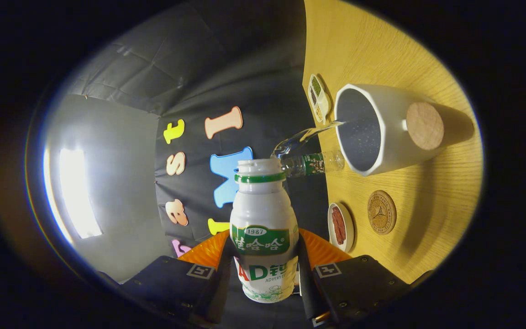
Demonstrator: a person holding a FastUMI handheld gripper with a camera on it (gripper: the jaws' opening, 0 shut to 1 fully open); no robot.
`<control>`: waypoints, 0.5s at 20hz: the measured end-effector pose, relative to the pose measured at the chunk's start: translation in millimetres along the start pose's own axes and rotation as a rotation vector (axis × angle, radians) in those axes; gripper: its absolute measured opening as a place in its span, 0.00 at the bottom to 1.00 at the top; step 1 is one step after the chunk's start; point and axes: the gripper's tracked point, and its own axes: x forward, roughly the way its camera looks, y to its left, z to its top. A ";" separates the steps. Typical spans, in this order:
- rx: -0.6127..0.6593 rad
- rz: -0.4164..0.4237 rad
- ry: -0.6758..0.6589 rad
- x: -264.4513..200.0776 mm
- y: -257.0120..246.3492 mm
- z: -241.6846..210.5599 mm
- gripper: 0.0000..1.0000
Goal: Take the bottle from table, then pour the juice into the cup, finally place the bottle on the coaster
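**Bottle tipped over the cup, juice running in**

The bottle (264, 228) sits in the lower middle of the frame, pinched between the jaws of the gripper (263, 274): one black finger (219, 278) presses its left side and the other its right side, low on the labelled body. This low hold leaves the neck and the open mouth free, so nothing blocks the liquid. The whole view is rolled, and the desk (432, 228) stands like a wall on the right of the frame, which tells that the bottle is turned on its side for pouring.

From the mouth a clear stream (304, 137) goes toward the upper right and reaches the rim of the white cup (381, 132), which has a round wooden knob on its side. The cup is just beyond the bottle's mouth, near enough for the stream to land inside.

A small clear bottle (313, 163) lies between the mouth and the cup. The round coaster (381, 212) waits below the cup in the frame, free for the last step. A small dish (339, 226) is beside it, and a divided tray (318, 97) is above the cup

I judge the pouring is in progress
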 end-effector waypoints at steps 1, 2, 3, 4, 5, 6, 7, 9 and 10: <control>0.001 0.002 0.001 0.8 0.0 -0.5 0.65; 0.002 0.004 0.001 -0.3 0.5 -1.5 0.65; 0.003 0.004 0.001 0.1 0.5 -1.4 0.65; 0.006 0.004 0.001 -1.1 1.7 -2.6 0.65; 0.011 0.006 -0.002 -0.5 1.9 -2.1 0.65; 0.018 0.009 -0.002 -0.2 2.2 -1.7 0.65; 0.020 0.011 -0.004 -0.1 3.0 -0.7 0.65; 0.021 0.009 -0.003 1.4 2.8 -1.6 0.65; 0.021 0.009 -0.001 1.2 3.5 -1.9 0.65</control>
